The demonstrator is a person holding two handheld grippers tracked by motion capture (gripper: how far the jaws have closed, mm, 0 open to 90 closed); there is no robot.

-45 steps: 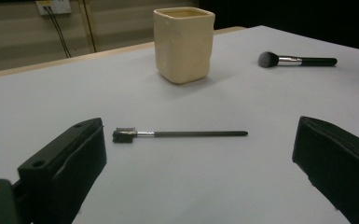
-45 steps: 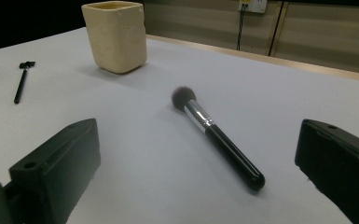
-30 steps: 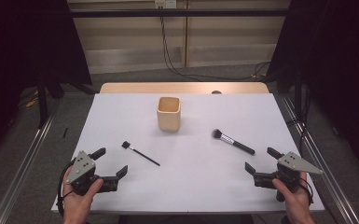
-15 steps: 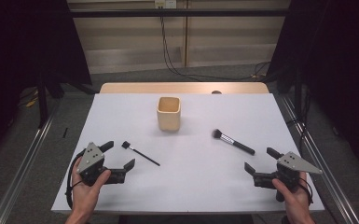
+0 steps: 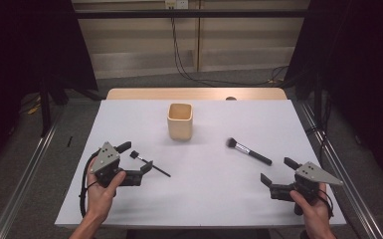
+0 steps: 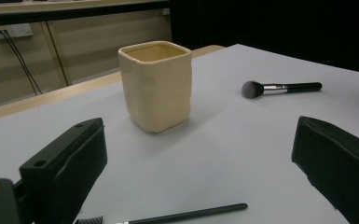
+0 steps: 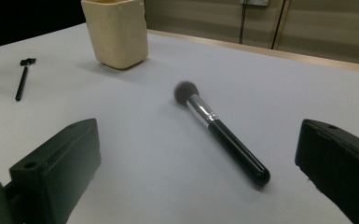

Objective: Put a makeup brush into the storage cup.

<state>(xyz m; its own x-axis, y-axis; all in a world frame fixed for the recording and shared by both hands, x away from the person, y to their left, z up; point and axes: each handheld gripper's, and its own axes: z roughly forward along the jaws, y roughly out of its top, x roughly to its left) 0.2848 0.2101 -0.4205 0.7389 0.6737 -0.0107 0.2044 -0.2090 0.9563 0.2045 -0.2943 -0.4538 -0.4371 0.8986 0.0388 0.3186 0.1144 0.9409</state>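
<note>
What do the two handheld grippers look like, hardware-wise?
Both match: the left gripper and right gripper have black bodies, two blocky black fingers with a small hole near the tip, a grey three-cornered plate on top, and a black cable looping back by the wrist. Forearms are bare, no sleeves.

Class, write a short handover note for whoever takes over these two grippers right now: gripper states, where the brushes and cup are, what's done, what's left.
Left gripper: open, jaws straddling the thin brush, nothing held.
Right gripper: open, empty, just short of the powder brush.
Cup: upright mid-table, looks empty.
Done: nothing picked up; both brushes lie flat on the table.
Left: probably close on each brush and lift it, likely into the cup.
</note>
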